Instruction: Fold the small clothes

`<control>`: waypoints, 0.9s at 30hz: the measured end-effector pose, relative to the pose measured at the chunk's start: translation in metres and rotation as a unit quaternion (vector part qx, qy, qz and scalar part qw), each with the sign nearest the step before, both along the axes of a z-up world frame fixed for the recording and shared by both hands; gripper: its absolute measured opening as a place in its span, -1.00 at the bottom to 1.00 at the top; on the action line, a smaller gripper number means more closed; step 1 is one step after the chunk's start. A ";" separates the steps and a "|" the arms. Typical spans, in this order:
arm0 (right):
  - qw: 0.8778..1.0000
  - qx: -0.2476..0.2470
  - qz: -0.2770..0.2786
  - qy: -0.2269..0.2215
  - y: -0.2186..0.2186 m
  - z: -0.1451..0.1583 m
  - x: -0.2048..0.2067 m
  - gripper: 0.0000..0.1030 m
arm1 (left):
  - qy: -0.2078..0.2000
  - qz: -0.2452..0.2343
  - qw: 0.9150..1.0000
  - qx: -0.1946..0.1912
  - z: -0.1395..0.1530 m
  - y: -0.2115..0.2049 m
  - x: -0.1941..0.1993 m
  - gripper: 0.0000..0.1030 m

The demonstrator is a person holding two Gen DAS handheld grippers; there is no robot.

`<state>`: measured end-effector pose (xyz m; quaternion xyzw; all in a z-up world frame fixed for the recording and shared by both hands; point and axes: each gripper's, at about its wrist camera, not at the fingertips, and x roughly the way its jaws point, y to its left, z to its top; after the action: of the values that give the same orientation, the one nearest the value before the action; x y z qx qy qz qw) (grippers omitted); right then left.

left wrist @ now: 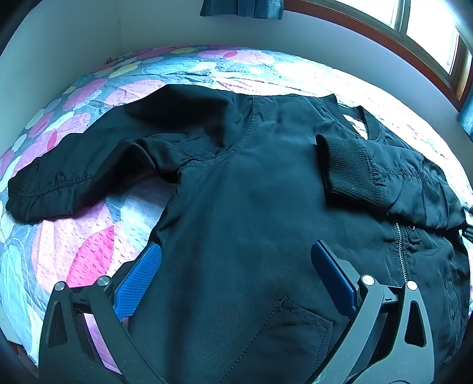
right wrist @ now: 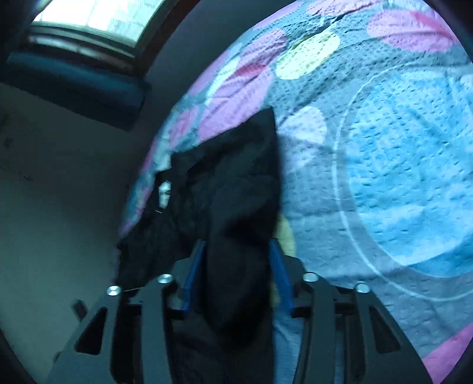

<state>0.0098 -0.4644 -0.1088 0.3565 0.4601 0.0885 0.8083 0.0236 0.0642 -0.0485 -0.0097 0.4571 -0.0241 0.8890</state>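
A small black jacket (left wrist: 251,192) lies spread on the bed, collar at the far right. Its right sleeve is folded across the chest, the ribbed cuff (left wrist: 346,171) on top. Its left sleeve (left wrist: 68,177) stretches out to the left on the bedspread. My left gripper (left wrist: 235,251) is open, its blue pads (left wrist: 139,280) wide apart just above the jacket's lower body. In the right wrist view my right gripper (right wrist: 236,245) is shut on a bunch of the black jacket fabric (right wrist: 233,206), which hangs between the blue pads; the view is blurred.
The bedspread (left wrist: 88,254) has pink, blue and yellow petal shapes and also shows in the right wrist view (right wrist: 384,147). A white wall (left wrist: 88,32) runs behind the bed. A wood-framed window (left wrist: 419,32) is at the upper right, with blue curtain (left wrist: 242,7) above.
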 end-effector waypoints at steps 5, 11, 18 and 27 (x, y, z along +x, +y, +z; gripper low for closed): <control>1.000 -0.007 -0.001 0.004 -0.004 -0.015 -0.001 -0.79 | -0.001 0.000 1.000 -0.002 0.000 0.001 -0.001 0.96; 0.997 -0.041 -0.057 -0.018 -0.006 0.022 -0.020 -0.66 | -0.006 0.003 1.000 -0.005 0.003 0.005 0.000 0.96; 0.996 -0.027 -0.019 -0.078 0.047 0.051 -0.013 -0.22 | -0.013 -0.001 1.000 -0.006 0.008 0.007 -0.001 0.96; 0.999 -0.026 -0.003 -0.030 0.067 0.006 0.001 -0.21 | -0.007 0.012 1.000 -0.025 0.015 0.041 -0.005 0.96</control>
<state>0.0110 -0.3975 -0.1031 0.3343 0.4365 0.0851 0.8309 0.0184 0.1057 -0.0338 -0.0370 0.4503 -0.0247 0.8918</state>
